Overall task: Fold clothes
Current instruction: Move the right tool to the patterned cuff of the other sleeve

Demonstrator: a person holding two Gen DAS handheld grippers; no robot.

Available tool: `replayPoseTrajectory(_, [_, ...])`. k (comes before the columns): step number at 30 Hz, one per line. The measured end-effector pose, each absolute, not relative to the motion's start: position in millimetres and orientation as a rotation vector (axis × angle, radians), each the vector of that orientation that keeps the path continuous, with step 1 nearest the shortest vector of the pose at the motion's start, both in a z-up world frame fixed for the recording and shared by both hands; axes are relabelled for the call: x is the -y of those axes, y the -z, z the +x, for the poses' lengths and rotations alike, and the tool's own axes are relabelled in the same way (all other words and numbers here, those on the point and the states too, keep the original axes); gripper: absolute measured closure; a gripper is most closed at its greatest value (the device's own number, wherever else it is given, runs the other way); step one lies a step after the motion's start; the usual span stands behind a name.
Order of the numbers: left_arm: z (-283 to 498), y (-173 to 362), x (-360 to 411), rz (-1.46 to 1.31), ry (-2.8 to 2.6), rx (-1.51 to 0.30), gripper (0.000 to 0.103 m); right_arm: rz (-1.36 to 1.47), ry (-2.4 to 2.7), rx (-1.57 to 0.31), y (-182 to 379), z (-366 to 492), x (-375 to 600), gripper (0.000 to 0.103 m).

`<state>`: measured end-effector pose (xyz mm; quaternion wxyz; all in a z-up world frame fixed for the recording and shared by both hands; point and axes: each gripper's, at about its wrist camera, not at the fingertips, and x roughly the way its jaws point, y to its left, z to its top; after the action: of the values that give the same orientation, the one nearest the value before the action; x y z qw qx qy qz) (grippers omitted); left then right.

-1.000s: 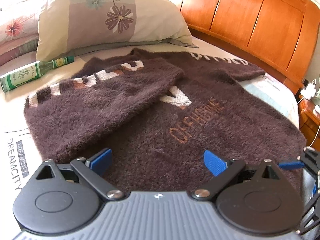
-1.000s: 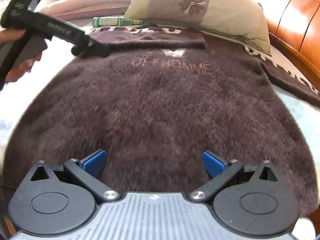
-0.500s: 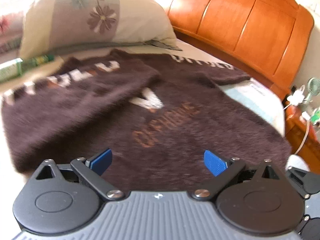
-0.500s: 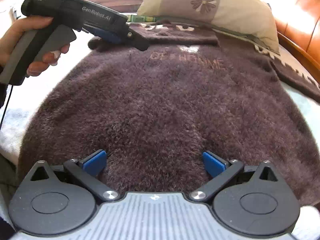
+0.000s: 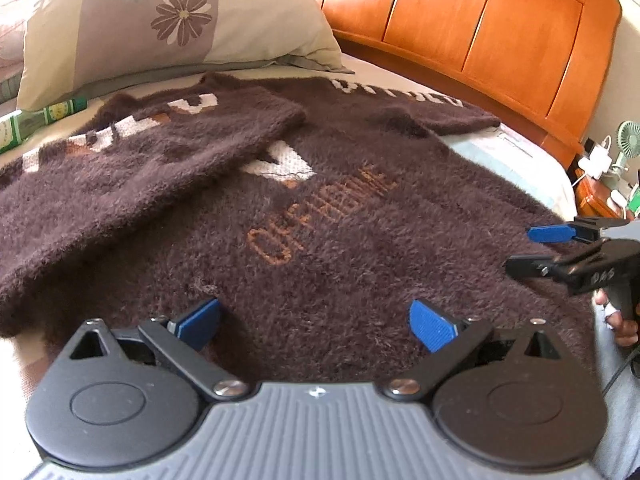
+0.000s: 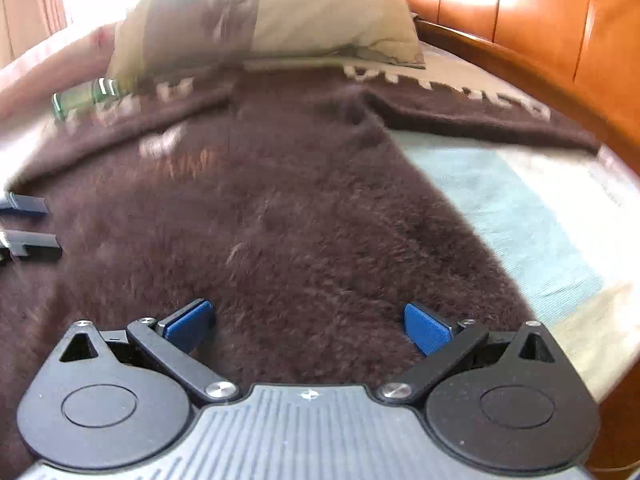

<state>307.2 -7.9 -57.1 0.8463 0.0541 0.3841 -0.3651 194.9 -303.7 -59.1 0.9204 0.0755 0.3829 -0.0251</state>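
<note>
- Over the sweater's (image 5: 320, 240) hem, my left gripper (image 5: 316, 320) and right gripper (image 6: 308, 320) hover spread, gripping nothing.
- Near its collar, one sleeve (image 5: 140, 168) lies folded in; I judge folding partway.

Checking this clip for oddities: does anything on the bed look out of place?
Yes: a green glass bottle lies on its side by the pillow, beside the sweater. It has nothing to do with folding.

Home bedroom: wooden headboard (image 5: 472, 36), floral pillow (image 5: 172, 20), bedsheet (image 6: 512, 208).
</note>
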Motion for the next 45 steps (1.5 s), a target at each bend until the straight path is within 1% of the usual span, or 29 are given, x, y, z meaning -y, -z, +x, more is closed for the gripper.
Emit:
replayPoseTrajectory(4, [309, 47, 7, 0.089, 0.760, -0.817, 0.003, 0.137, 0.025, -0.718, 43, 202, 311, 0.000])
replayPoseTrajectory(9, [311, 41, 10, 0.072, 0.729, -0.804, 0.003, 0.128, -0.084, -0.645, 26, 266, 325, 0.000])
replayPoseTrajectory(14, [314, 51, 11, 0.086, 0.743, -0.819, 0.003, 0.134, -0.121, -0.673, 40, 339, 337, 0.000])
replayPoseTrajectory(16, [314, 54, 13, 0.096, 0.740, -0.829, 0.003, 0.122, -0.085, -0.728, 56, 352, 342, 0.000])
replayPoseTrajectory(19, [314, 57, 15, 0.115, 0.738, -0.835, 0.003, 0.122, -0.108, -0.710, 64, 337, 348, 0.000])
replayPoseTrajectory(23, [313, 52, 11, 0.105, 0.739, -0.830, 0.003, 0.085, -0.087, -0.732, 54, 322, 344, 0.000])
replayPoseTrajectory(26, [315, 45, 5, 0.073, 0.732, -0.813, 0.003, 0.064, -0.100, -0.670, 40, 333, 338, 0.000])
replayPoseTrajectory(30, [318, 41, -1, 0.027, 0.738, -0.803, 0.003, 0.079, -0.137, -0.621, 32, 375, 325, 0.000])
replayPoseTrajectory(35, [318, 44, 3, 0.053, 0.740, -0.819, 0.003, 0.102, -0.090, -0.693, 59, 415, 324, 0.000])
replayPoseTrajectory(40, [318, 44, 3, 0.044, 0.743, -0.830, 0.003, 0.030, -0.115, -0.716, 59, 394, 317, 0.000])
replayPoseTrajectory(43, [312, 36, 5, 0.039, 0.778, -0.795, 0.003, 0.073, -0.135, -0.774, 52, 380, 325, 0.000])
replayPoseTrajectory(45, [308, 32, 6, 0.042, 0.798, -0.773, 0.003, 0.097, -0.139, -0.755, 45, 366, 333, 0.000])
